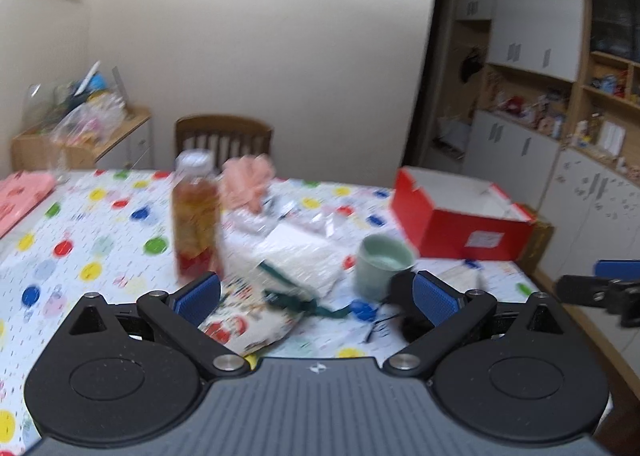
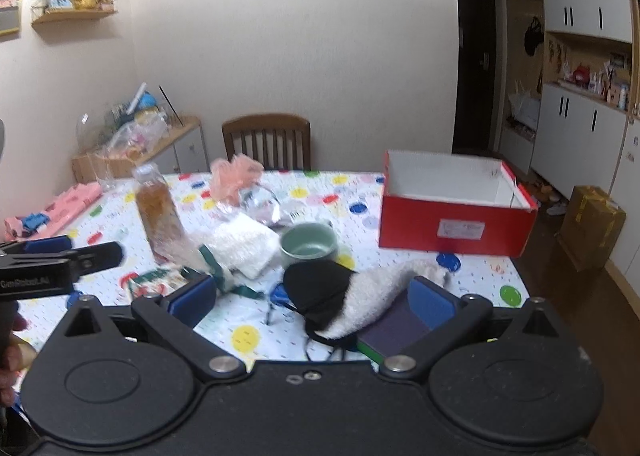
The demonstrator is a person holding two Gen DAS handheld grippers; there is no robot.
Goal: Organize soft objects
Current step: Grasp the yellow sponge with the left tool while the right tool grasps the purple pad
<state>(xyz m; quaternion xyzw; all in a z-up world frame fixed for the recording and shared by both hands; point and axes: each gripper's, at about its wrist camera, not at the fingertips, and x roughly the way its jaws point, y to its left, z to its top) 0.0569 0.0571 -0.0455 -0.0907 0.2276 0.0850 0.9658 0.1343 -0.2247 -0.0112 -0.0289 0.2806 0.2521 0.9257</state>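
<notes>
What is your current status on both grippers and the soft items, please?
Left gripper open, right gripper open. Black-and-white sock loose on table. Red box empty. Green cup behind sock.

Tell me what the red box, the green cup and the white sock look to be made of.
Red box: likely cardboard, glossy red outside, plain white inside, with thin folded walls. Green cup: probably glazed ceramic, pale green with a smooth, thick rim. White sock: fuzzy, terry-like fabric that lies limp on the table.
</notes>
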